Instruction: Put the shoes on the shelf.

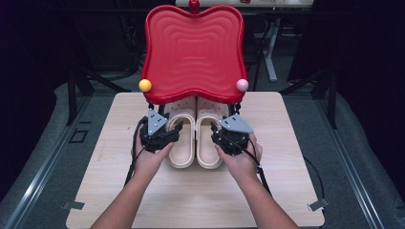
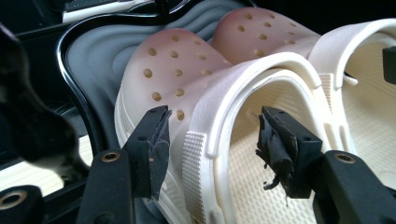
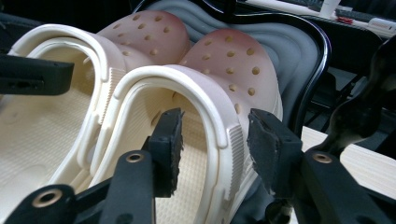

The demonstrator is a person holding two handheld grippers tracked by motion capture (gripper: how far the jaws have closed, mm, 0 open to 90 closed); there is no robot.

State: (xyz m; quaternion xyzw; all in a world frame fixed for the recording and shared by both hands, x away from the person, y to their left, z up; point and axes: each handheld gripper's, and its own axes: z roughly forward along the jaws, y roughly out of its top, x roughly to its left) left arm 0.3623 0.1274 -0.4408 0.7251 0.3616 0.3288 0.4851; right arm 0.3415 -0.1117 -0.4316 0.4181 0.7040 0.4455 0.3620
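Two cream clogs lie side by side on the wooden table (image 1: 191,200), toes tucked under a raised red wavy tray (image 1: 193,47). My left gripper (image 1: 179,127) straddles the outer side wall of the left clog (image 1: 181,145). In the left gripper view its pads (image 2: 154,149) stand apart from that wall (image 2: 201,154), so the left gripper (image 2: 212,140) is open. My right gripper (image 1: 213,128) straddles the outer wall of the right clog (image 1: 208,150). Its pads (image 3: 268,149) leave gaps on both sides of the wall (image 3: 229,149), so the right gripper (image 3: 215,140) is open too.
The tray stands on black legs at the table's far edge, with a yellow ball (image 1: 145,85) and a pink ball (image 1: 242,85) at its front corners. Its grey underside (image 2: 93,51) hangs just over the clog toes. Bare tabletop lies on both sides and in front.
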